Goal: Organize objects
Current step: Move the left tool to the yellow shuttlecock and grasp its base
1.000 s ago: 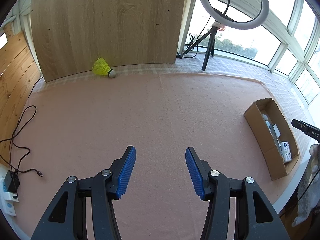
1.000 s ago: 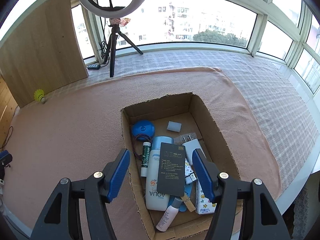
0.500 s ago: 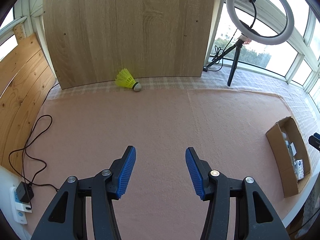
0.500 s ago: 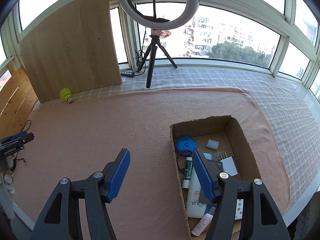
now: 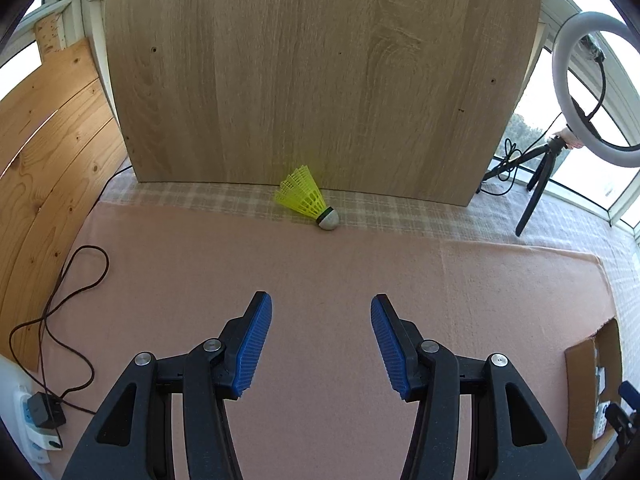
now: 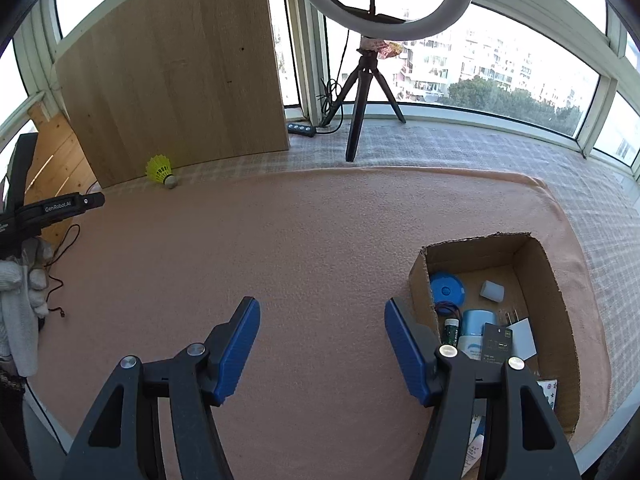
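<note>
Closest to the left wrist camera, the left gripper [image 5: 321,312] has its two blue ribbed pads [image 5: 256,340] spread apart with nothing between them. It tips down at the soft pink blanket [image 5: 320,272] that covers the bench. I think it is held wide like this so it is ready to go around something small.

The right gripper [image 6: 322,316] is spread too, and it is empty. It hangs over bare pink blanket, just beside the open brown cardboard box [image 6: 560,280]. The box sits on the right part of the blanket. It already holds small things: a round blue disc [image 6: 446,290], a small white block [image 6: 493,291], a dark flat card [image 6: 496,346] and some bottles and tubes. That looks like the place where things get gathered.

Farther off, the yellow plastic shuttlecock with a white cork tip [image 5: 310,200] lies on its side. It is on the checked cloth, right at the far edge of the pink blanket. It is well apart from the box. It seems to be the one thing left out, so I judge the left gripper is lined up to fetch it.

Behind it a big pale wooden board [image 5: 320,72] leans upright. A white ring light on a black tripod [image 6: 376,0] stands by the windows.
</note>
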### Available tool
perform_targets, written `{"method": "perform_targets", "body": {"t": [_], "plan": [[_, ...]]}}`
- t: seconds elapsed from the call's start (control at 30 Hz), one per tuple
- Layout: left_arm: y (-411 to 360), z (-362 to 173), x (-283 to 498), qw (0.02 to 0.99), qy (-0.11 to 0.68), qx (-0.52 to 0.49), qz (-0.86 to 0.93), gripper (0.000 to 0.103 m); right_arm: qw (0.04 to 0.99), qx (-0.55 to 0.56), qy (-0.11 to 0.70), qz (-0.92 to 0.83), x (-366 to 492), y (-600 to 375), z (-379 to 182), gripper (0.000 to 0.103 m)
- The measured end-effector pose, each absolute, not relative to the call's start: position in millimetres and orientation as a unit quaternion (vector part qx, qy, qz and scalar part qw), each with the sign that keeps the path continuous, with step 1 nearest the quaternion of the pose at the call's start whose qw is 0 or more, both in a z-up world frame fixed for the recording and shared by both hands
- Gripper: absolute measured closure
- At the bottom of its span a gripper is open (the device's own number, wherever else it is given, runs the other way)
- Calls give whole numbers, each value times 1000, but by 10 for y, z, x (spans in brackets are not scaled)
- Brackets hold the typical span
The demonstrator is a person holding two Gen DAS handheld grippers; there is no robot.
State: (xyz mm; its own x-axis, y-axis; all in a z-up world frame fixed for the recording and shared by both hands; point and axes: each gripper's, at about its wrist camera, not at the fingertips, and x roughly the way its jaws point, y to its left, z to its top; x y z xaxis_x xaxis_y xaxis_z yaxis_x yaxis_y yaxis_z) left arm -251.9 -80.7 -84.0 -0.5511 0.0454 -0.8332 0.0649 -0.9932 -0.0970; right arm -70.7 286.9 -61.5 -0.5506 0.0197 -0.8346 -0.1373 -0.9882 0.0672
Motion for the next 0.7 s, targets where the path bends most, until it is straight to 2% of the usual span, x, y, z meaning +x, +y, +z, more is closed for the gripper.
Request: {"method": "perform_targets", "body": {"t": [0.7], "plan": [[-962,-1617,-3956,63,145,509,-846,44,33,-517,90,851,-781,2862,-1123,42]]}}
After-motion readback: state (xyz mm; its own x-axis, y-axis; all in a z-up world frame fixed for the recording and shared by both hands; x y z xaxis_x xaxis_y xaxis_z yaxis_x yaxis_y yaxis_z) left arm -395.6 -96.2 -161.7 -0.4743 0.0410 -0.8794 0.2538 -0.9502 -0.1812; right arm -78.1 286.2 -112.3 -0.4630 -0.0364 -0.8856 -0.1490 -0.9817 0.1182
